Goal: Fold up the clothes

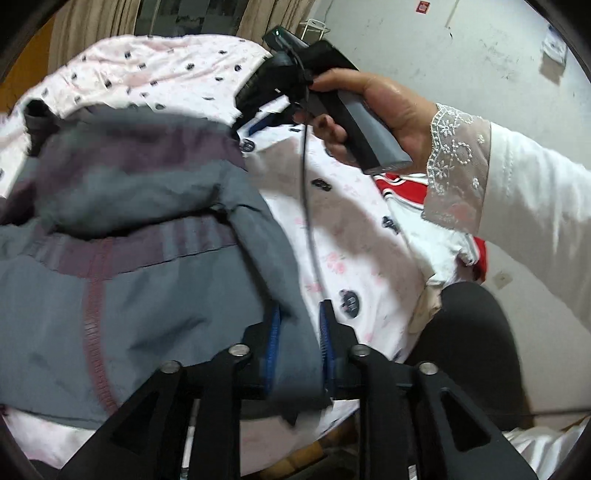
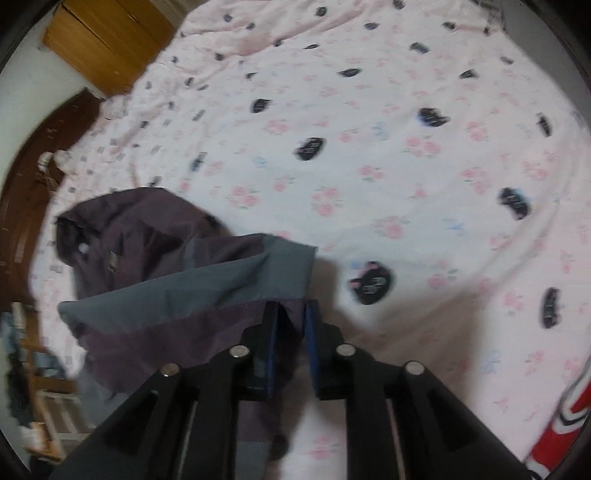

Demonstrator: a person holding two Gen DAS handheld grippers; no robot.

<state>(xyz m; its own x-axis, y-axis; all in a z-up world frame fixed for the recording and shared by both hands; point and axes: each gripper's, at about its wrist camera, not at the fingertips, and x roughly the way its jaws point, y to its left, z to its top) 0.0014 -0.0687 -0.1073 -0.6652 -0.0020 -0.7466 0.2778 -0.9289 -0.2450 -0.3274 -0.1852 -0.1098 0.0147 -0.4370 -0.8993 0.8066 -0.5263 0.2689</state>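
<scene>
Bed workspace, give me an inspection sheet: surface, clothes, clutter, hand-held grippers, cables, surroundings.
Surface: bedsheet, pale pink with flowers and dark patches, wrinkled.
Job's things: grey and purple jacket bunched on the sheet, not yet folded.
Clutter: red and white garment at the bed's edge.
Grippers: left hand-held gripper has jacket fabric between its fingers, grip unclear; right hand-held gripper likewise, with a gap showing.
Cables: thin black cable hangs from the right hand-held gripper over the sheet.
Surroundings: wooden cabinet, curtains, scuffed wall.
</scene>
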